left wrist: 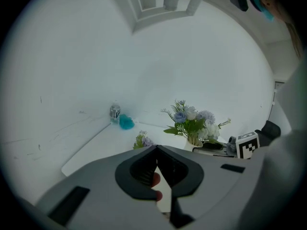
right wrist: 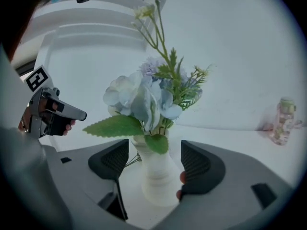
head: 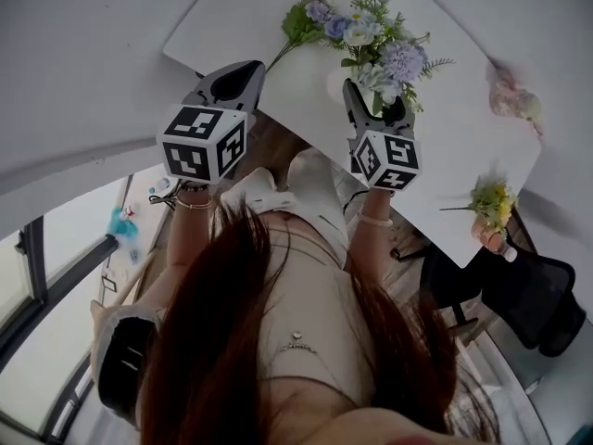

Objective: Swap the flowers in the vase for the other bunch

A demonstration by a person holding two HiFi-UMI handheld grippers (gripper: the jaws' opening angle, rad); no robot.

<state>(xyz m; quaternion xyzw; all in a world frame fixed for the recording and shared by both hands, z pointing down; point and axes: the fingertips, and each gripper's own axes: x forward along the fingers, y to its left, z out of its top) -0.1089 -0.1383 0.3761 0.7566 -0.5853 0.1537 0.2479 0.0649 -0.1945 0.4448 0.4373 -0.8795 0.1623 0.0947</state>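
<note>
Centre R gripper (right wrist: 154, 159), jaws wide apart, on white vase (right wrist: 156, 183) neck, squeeze gently below pale-blue flowers (right wrist: 139, 99) at 12 o'clock; keep L gripper (left wrist: 157, 164), jaws together & empty, clear

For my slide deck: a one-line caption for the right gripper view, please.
Open right tongs straddle the white vase of pale blue flowers, not yet closed on it.
</note>
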